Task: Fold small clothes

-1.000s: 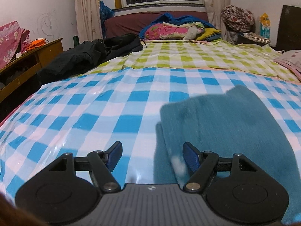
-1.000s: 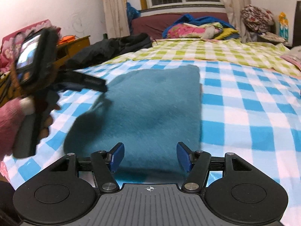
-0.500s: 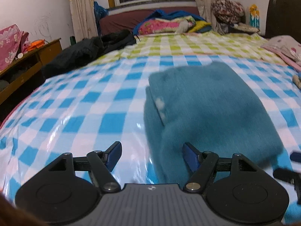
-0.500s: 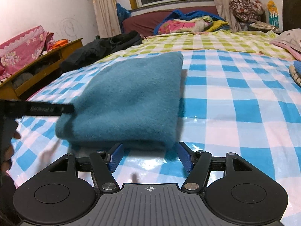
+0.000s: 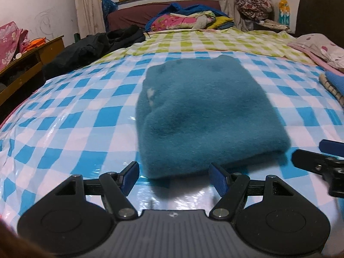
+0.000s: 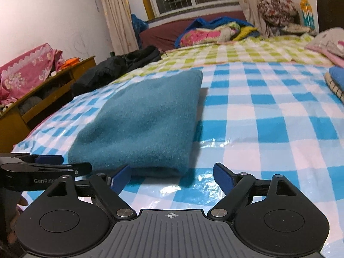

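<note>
Both grippers have drawn back from the folded teal garment (image 5: 206, 116), which lies flat on the blue checked sheet (image 5: 71, 116). Just before its near edge, the left gripper (image 5: 173, 179) gapes empty; the right gripper (image 6: 172, 177), jaws just widened, holds nothing.
</note>
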